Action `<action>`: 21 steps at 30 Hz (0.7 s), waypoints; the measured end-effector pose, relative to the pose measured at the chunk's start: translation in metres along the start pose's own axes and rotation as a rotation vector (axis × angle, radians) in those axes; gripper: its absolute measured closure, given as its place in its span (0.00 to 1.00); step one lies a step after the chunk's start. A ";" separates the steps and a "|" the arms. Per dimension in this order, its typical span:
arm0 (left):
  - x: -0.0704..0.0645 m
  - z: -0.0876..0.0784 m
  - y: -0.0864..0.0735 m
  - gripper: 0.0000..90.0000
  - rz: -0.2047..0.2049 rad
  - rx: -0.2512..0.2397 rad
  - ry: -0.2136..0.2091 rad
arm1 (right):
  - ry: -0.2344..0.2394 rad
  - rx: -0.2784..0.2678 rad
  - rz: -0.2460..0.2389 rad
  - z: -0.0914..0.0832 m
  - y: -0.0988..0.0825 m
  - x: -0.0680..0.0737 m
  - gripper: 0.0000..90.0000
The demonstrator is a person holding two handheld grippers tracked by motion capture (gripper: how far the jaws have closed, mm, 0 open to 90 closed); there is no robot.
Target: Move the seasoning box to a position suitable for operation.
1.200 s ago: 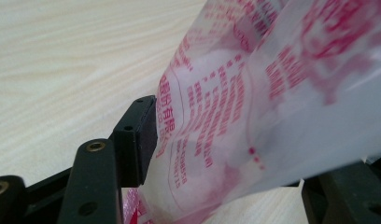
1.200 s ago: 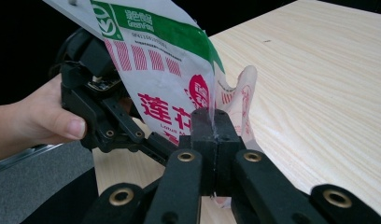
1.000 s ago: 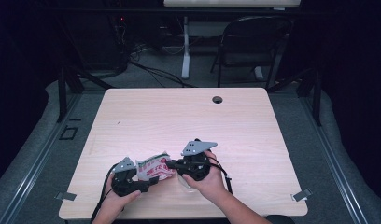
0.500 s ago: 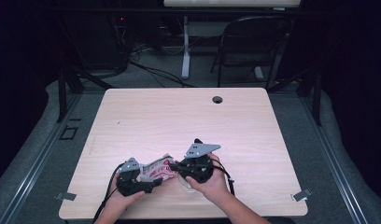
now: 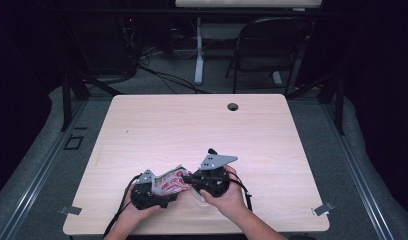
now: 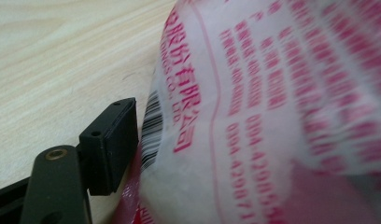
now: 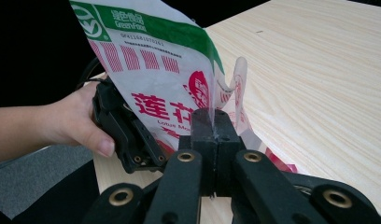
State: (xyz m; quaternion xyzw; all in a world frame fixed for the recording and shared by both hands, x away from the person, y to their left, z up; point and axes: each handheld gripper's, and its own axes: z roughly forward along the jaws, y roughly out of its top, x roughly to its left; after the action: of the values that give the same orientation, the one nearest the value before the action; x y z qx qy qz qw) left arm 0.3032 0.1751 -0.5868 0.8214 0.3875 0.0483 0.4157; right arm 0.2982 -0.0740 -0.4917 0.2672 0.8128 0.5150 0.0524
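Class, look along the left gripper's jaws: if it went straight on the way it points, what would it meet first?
Almost certainly the printed plastic bag, right ahead of the left gripper and beside its one visible jaw. Whether they already touch is unclear.

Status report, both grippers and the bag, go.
Right gripper clamped shut on the plastic bag's edge. Left gripper jaws just opened, bag against one pad. Table ahead unobstructed.

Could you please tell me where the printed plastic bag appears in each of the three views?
High view: printed plastic bag near the front edge, between both tools.
Left gripper view: bag covers the right side, beside one black jaw.
Right gripper view: bag rises from the shut jaws.
Shared landmark: the wooden table.
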 end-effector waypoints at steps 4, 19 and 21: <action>-0.001 0.001 -0.001 0.29 0.018 -0.007 0.016 | 0.003 -0.003 0.009 0.001 0.000 0.000 1.00; -0.004 0.002 -0.002 0.48 0.059 -0.019 0.077 | -0.001 -0.006 0.016 0.001 0.000 -0.002 1.00; -0.004 0.002 -0.002 0.50 0.060 -0.021 0.080 | -0.001 -0.006 0.016 0.001 0.000 -0.002 1.00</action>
State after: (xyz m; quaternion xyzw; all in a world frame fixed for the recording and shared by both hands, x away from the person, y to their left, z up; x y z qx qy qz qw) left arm 0.2999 0.1718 -0.5885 0.8257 0.3784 0.0974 0.4068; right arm 0.3002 -0.0742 -0.4922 0.2736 0.8090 0.5179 0.0497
